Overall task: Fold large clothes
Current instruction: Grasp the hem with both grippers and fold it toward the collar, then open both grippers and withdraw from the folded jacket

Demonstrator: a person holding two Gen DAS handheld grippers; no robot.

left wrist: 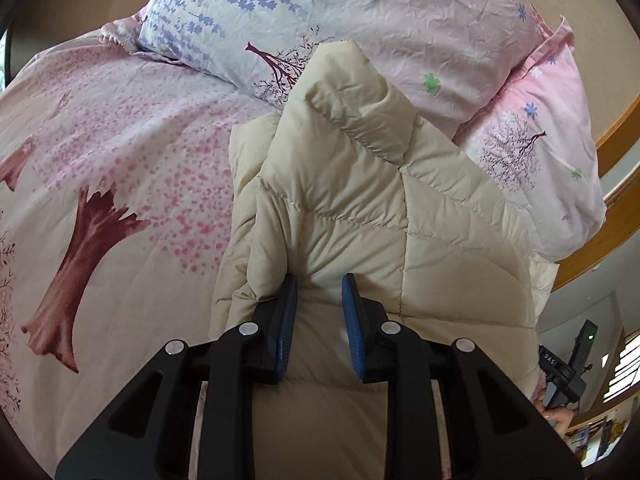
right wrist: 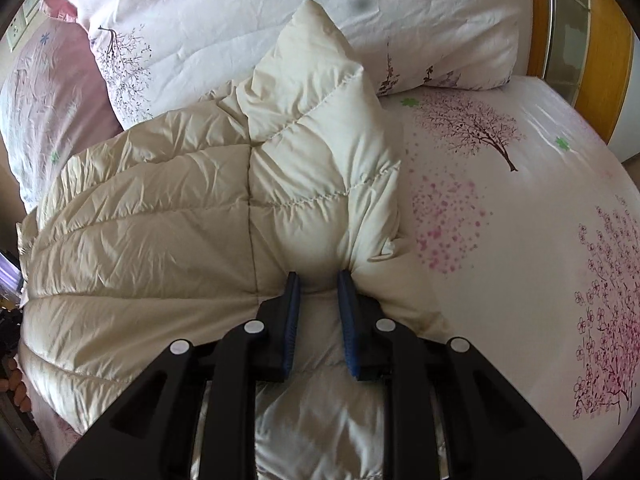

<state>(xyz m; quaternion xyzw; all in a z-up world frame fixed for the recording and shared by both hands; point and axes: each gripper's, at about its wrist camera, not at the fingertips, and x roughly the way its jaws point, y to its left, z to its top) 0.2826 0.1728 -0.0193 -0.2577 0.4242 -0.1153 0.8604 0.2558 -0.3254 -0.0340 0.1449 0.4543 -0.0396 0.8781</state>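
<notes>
A cream quilted puffer jacket (left wrist: 380,216) lies folded on the bed, with its collar end pointing toward the pillows. My left gripper (left wrist: 318,280) rests on the jacket's near part. Its blue pads (left wrist: 289,312) stand a little apart with smooth, unpinched fabric between them. In the right wrist view the same jacket (right wrist: 168,216) spreads to the left. My right gripper (right wrist: 318,276) is shut on a bunched puff of it, with creases fanning out from the pads (right wrist: 347,312). The near edge of the jacket is hidden under both tools.
The pink bedsheet (left wrist: 100,140) printed with trees covers the bed. Pillows (left wrist: 400,12) lie beyond the jacket, also as the pillows (right wrist: 280,4) in the right view. A wooden bed frame (left wrist: 616,208) curves at the right. The other gripper's body (left wrist: 568,364) and a hand (left wrist: 556,416) show at lower right.
</notes>
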